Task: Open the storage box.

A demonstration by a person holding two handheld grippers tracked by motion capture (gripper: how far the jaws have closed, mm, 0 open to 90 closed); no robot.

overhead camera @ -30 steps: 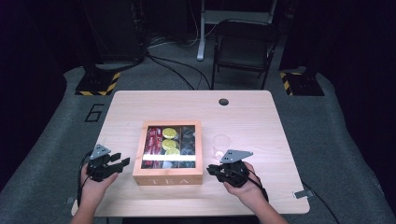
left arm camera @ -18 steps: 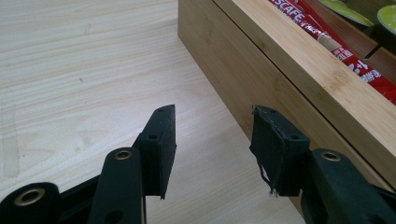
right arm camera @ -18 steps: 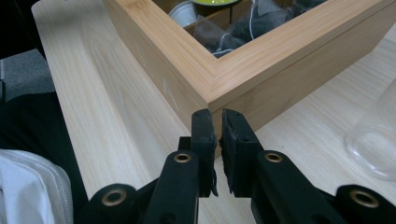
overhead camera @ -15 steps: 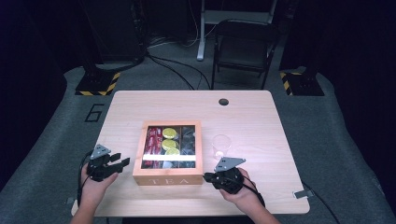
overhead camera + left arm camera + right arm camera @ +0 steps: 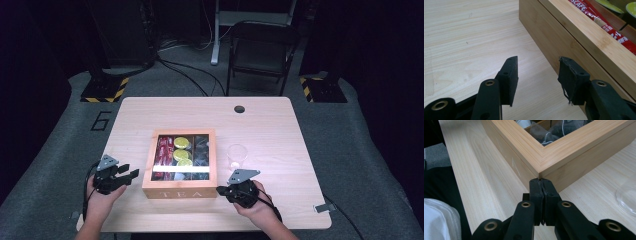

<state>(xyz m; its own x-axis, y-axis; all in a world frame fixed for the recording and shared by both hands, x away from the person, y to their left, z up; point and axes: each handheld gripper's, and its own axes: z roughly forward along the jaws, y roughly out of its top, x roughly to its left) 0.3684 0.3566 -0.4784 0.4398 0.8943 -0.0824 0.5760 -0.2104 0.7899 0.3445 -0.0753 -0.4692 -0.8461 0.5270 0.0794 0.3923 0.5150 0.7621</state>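
Right gripper view shows the right gripper [image 5: 543, 185] pressed shut on nothing at the near corner of the tea box [image 5: 564, 150], mid-table, so nudging under the lid edge gently seems wise.

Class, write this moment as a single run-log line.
left gripper: open, empty, beside wooden tea box | right gripper: just closed, empty, at box's near right corner | clear cup: untouched
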